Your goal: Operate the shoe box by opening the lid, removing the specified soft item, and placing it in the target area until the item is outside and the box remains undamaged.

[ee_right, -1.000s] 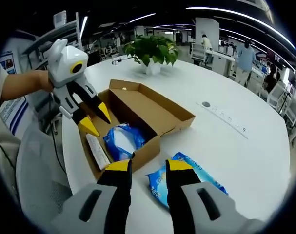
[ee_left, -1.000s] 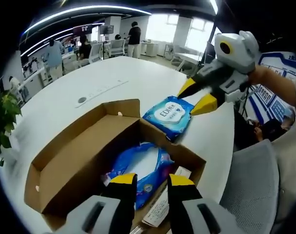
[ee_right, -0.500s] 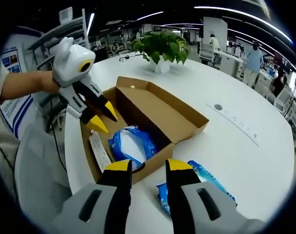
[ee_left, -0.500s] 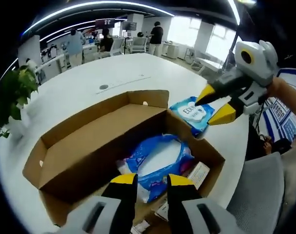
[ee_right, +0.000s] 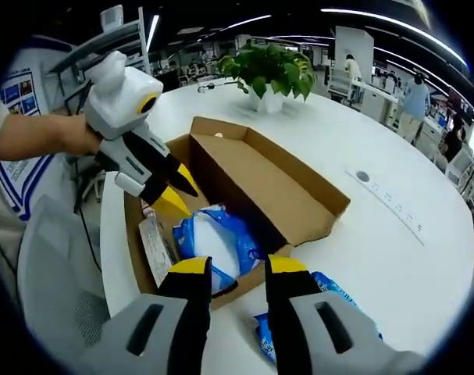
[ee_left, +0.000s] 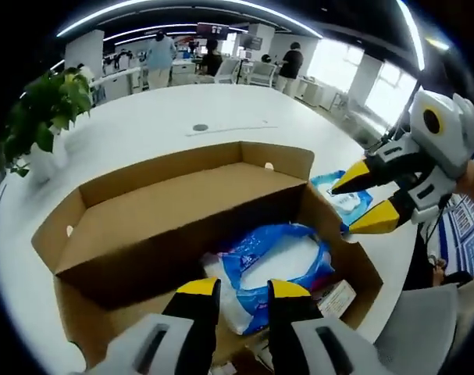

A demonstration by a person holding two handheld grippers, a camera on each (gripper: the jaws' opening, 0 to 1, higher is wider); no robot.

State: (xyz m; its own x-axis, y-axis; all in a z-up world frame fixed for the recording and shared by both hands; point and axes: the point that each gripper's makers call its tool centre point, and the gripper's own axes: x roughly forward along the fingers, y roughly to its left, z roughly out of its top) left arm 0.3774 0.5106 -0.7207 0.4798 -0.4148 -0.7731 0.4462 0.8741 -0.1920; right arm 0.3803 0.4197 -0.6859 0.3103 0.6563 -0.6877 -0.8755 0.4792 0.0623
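**On the white table: box open, one pack out, one pack inside**

On the table [ee_left: 143, 133], the cardboard box [ee_left: 182, 211] sits with its lid [ee_right: 276, 183] folded back and lying flat on the far side. No tears or crushed walls can be seen.

Left gripper view: the left gripper [ee_left: 243, 287] rises from 6 o'clock, jaws parted with a narrow gap and nothing between them. Their yellow tips hover above the blue-and-white soft pack [ee_left: 276, 269] that lies inside the box, toward its near end. A white printed slip [ee_left: 336, 297] lies in the box at 4 o'clock of that pack. The right gripper [ee_left: 371, 198] enters from 3 o'clock, jaws spread, tips over the box's right wall. Just past that wall, a second blue pack [ee_left: 342, 199] lies on the table, outside the box and partly hidden by the right gripper's tips.

Right gripper view: the right gripper [ee_right: 238, 267] rises from 6 o'clock, jaws parted and empty, above the box's near wall. The second pack [ee_right: 330, 301] lies on the table at 4 o'clock, close to the box; whether it touches the box cannot be told. The left gripper [ee_right: 174, 191], held by a hand [ee_right: 45, 137] at 9 o'clock, points down into the box with its tips near the pack [ee_right: 213, 242] inside.

A plant [ee_right: 272, 74] stands at 12 o'clock on the table's far side. People [ee_left: 162, 58] stand in the background.
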